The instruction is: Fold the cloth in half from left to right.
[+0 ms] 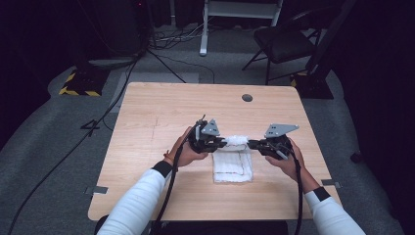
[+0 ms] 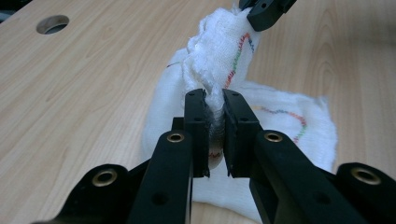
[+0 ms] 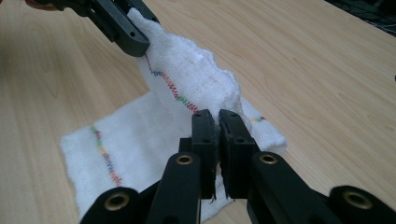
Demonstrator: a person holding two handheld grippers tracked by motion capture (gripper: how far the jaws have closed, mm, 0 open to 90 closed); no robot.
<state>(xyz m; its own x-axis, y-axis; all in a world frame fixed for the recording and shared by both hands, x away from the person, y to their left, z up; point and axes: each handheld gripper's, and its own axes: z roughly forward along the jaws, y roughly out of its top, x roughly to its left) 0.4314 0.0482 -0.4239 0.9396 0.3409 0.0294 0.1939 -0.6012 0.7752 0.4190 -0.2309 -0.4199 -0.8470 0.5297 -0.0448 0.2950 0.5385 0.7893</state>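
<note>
A white cloth with a coloured zigzag stitch line lies partly folded on the wooden table. Its far edge is lifted off the table between the two grippers. My left gripper is shut on the left end of that lifted edge; in the left gripper view the cloth is bunched between the pads. My right gripper is shut on the right end; in the right gripper view the cloth rises from its closed jaws towards the other gripper.
A round cable hole sits near the table's far edge. Beyond the table stand a dark chair, a white frame leg and cables on the grey floor. A person's white-sleeved forearms reach in from the near edge.
</note>
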